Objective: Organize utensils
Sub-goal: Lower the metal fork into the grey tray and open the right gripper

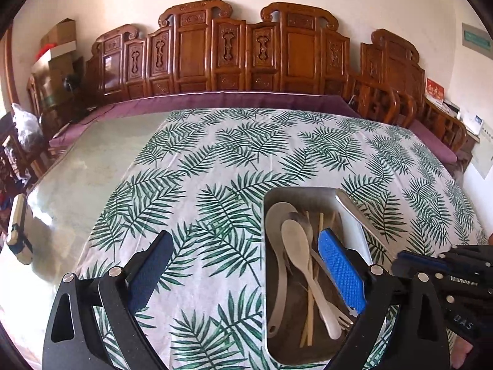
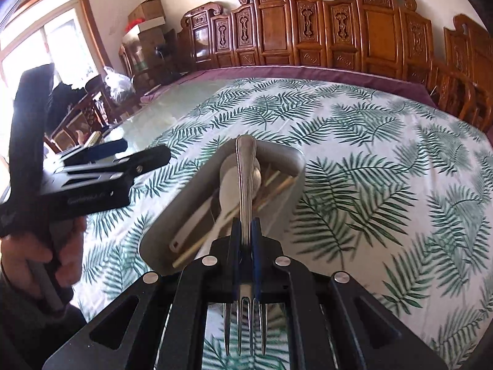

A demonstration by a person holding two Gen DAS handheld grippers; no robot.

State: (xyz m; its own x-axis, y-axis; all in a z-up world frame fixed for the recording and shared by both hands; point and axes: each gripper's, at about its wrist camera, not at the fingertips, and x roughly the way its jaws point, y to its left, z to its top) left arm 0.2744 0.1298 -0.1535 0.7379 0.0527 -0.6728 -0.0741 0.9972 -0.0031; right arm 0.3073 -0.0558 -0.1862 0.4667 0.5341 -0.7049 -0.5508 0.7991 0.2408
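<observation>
Glossy metal fork point(image 2: 245, 185), matt metal tray point(image 1: 271, 277), wooden chopsticks point(image 1: 311, 293), leaf-printed cloth point(image 1: 215, 169).

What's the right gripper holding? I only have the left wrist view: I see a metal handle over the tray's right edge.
Observer: A metal fork. The right gripper is shut on its neck, just above the tines.
Operator: Which way do the tines point?
Observer: Back toward the right wrist camera. The handle reaches forward over the tray.
</observation>
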